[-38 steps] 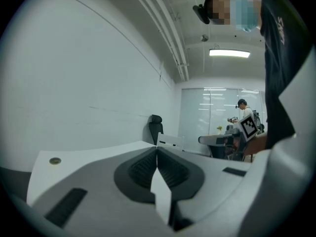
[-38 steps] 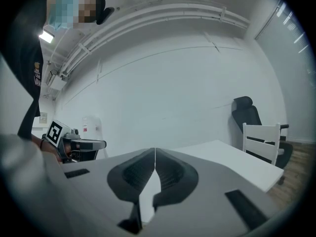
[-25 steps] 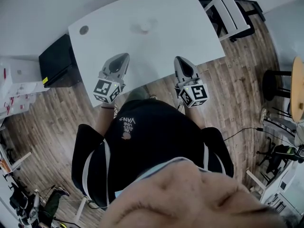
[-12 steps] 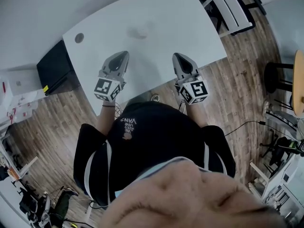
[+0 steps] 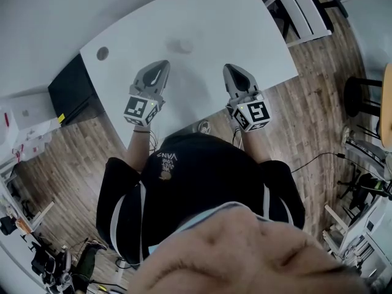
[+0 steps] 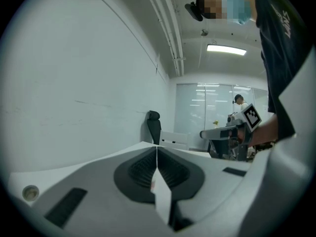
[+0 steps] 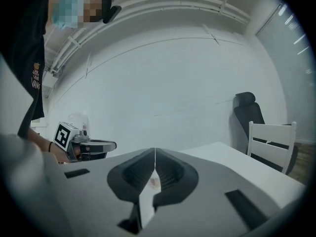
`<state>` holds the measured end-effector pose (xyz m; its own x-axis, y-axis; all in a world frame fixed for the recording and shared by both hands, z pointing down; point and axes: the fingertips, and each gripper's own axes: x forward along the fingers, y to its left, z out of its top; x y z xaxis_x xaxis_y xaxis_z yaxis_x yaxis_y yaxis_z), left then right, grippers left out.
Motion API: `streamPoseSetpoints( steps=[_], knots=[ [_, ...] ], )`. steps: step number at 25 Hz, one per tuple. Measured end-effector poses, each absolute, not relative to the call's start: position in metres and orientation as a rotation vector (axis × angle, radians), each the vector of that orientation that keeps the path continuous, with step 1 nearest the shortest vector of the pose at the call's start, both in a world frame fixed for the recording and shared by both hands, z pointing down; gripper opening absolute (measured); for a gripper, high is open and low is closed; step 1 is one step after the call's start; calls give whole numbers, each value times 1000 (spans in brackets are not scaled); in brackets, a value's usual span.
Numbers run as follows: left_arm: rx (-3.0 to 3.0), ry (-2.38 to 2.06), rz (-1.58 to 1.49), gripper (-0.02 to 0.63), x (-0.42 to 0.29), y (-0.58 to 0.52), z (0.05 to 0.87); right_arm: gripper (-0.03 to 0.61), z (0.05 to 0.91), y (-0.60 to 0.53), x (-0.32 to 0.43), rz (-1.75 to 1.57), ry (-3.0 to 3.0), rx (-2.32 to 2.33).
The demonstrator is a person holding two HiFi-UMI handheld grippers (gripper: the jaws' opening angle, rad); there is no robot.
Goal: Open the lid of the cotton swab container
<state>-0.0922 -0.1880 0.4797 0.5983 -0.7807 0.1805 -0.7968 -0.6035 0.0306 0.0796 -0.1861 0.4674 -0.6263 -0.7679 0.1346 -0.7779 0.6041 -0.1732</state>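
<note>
The cotton swab container [image 5: 182, 45] is a small pale round thing standing alone on the white table [image 5: 245, 35], its lid down. My left gripper [image 5: 160, 66] hovers over the table's near edge, below and left of the container, jaws shut and empty. My right gripper [image 5: 232, 69] is level with it, below and right of the container, also shut on nothing. Neither touches the container. In the left gripper view the jaws [image 6: 157, 151] meet in a closed seam. The right gripper view shows the same [image 7: 155, 152], with a faint clear shape, perhaps the container [image 7: 79, 119], behind the left gripper [image 7: 96, 146].
A round cable hole [image 5: 102, 53] sits near the table's left corner. A black box [image 5: 68, 84] stands on the wooden floor to the left. A white chair [image 5: 304, 10] is at the table's right end, and a dark stool [image 5: 361, 97] stands farther right.
Both grippers have edged a little farther over the table toward the container, and the head view has shifted slightly. Both sets of jaws stay shut.
</note>
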Motion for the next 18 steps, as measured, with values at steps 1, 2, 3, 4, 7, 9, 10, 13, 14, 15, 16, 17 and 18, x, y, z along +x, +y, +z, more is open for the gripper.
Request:
streamPoseSetpoints(
  steps=[1, 2, 3, 4, 7, 9, 10, 13, 14, 15, 16, 17, 18],
  knots=[
    [2717, -1337, 222, 17, -92, -191, 481, 12, 469, -188, 79, 338, -2769, 1337],
    [2721, -1334, 220, 17, -92, -194, 483, 12, 470, -190, 78, 341, -2766, 1338],
    [2724, -1335, 222, 17, -92, -197, 486, 12, 471, -193, 77, 343, -2762, 1338],
    [2725, -1339, 227, 17, -93, -200, 489, 12, 472, -194, 76, 346, -2757, 1339],
    [2736, -1347, 225, 17, -93, -210, 500, 12, 476, -198, 74, 354, -2743, 1338],
    [2754, -1340, 230, 17, -92, -216, 507, 12, 477, -200, 74, 357, -2734, 1337],
    [2762, -1336, 238, 17, -91, -219, 511, 12, 478, -202, 75, 358, -2729, 1338],
    [2786, -1326, 270, 18, -90, -227, 522, 12, 481, -204, 76, 361, -2716, 1342],
    [2798, -1321, 277, 17, -90, -229, 528, 12, 482, -205, 76, 363, -2713, 1344],
    [2808, -1314, 281, 17, -90, -231, 533, 12, 482, -205, 76, 365, -2709, 1344],
    [2811, -1306, 286, 18, -89, -233, 537, 12, 483, -206, 76, 367, -2706, 1344],
    [2809, -1298, 294, 17, -89, -235, 541, 12, 484, -206, 75, 369, -2703, 1343],
    [2803, -1292, 303, 18, -89, -237, 545, 12, 485, -206, 75, 370, -2700, 1343]
  ],
)
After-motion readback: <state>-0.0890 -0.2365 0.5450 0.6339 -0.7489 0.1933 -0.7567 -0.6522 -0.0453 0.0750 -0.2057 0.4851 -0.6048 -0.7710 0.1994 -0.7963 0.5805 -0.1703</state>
